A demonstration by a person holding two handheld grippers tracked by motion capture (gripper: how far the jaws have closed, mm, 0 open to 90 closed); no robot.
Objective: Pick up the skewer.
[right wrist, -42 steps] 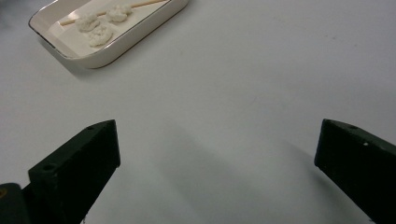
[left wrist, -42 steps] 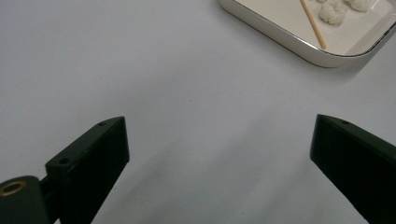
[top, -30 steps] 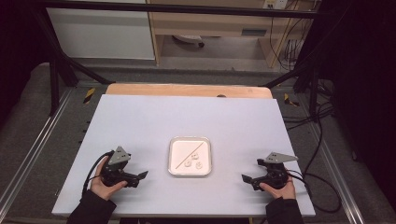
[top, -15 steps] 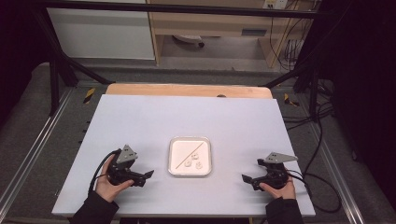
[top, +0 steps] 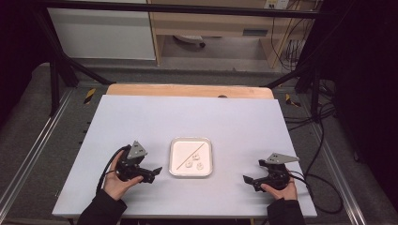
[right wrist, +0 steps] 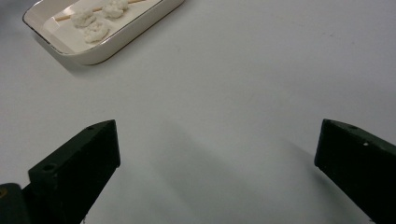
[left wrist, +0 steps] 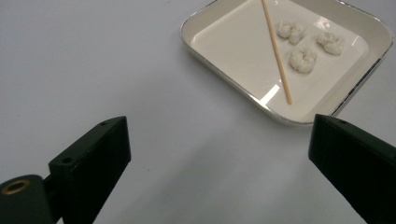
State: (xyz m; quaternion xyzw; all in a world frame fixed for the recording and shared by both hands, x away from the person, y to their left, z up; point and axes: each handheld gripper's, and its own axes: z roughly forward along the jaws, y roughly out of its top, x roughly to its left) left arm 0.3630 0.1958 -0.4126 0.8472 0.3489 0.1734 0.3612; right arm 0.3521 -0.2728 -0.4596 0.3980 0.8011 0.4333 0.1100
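On the table (top: 141,117), an unlabelled tray (top: 207,143) holds a skewer (top: 187,154).

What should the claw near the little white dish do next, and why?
Probably ease the left claw forward to the wooden stick. Its jaws are wide open and hold nothing, and it sits just short of the dish, where the stick lies slanted beside three white lumps. The right claw is farther away.

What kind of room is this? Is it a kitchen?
Probably a lab, not a kitchen: a bare white table inside a black metal frame, loose cables on the floor, and handheld grippers beside a tray.
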